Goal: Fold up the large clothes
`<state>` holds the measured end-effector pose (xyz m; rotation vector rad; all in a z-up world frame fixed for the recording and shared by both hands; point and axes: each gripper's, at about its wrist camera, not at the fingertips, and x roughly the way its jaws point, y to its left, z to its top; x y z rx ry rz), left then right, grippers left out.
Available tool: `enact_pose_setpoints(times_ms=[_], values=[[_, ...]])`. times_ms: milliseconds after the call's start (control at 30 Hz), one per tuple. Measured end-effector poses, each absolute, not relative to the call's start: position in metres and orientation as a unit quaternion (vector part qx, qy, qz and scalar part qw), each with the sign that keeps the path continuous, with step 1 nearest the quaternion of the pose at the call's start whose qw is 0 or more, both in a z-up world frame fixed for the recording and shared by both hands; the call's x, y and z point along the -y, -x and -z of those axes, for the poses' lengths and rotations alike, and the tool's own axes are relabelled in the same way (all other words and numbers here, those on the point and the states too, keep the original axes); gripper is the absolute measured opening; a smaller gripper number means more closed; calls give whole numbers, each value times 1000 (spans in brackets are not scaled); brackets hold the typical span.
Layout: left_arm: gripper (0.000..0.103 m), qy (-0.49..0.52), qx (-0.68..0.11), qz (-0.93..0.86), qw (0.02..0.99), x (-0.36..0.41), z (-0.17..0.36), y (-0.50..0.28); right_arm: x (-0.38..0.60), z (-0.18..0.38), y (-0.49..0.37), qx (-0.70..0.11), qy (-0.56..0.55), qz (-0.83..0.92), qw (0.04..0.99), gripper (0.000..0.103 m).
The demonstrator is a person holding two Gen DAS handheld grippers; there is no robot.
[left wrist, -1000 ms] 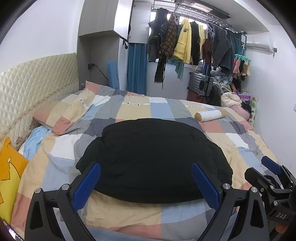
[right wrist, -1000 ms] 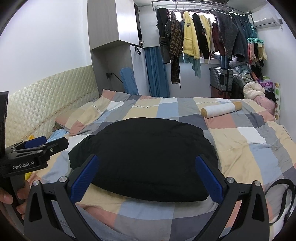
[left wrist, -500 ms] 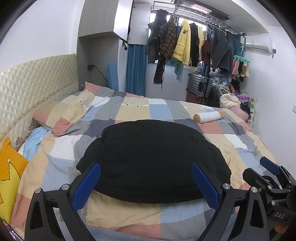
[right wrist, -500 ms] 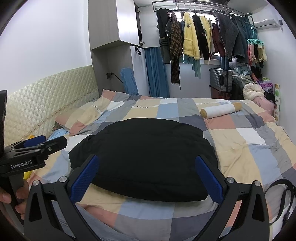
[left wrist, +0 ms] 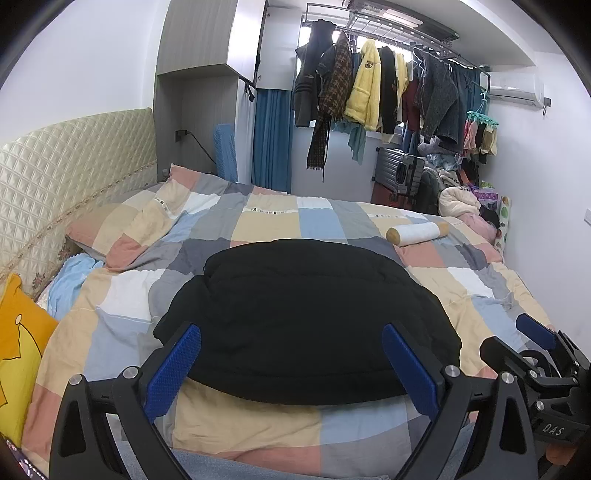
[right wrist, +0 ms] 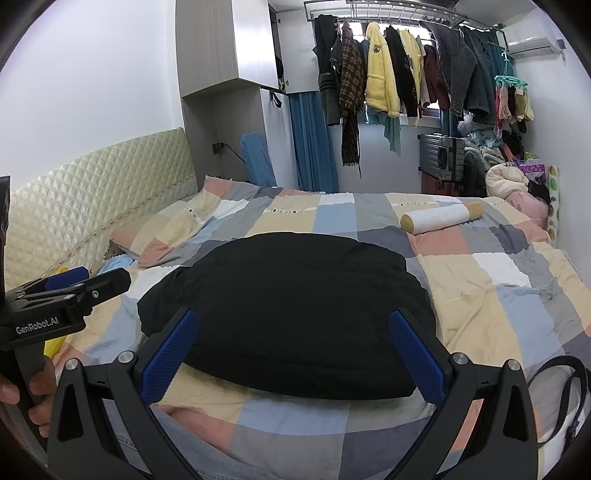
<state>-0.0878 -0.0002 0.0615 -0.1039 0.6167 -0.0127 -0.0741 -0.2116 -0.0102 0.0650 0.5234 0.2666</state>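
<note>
On checked quilt (left wrist: 266, 221): folded blk garment (left wrist: 306, 314), clothes rail (left wrist: 399, 33) behind.

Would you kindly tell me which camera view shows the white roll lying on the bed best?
The right wrist view: the white roll appears larger there, with both tan ends visible. The left wrist view shows it smaller, farther right, its far end less distinct.
</note>
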Motion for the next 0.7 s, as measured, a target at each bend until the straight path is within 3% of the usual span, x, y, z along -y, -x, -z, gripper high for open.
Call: enact_pose_setpoints(times_ms=[700], values=[[100, 52, -303, 8, 951, 5, -68, 92, 213, 14, 75, -261, -32, -126, 956, 103]])
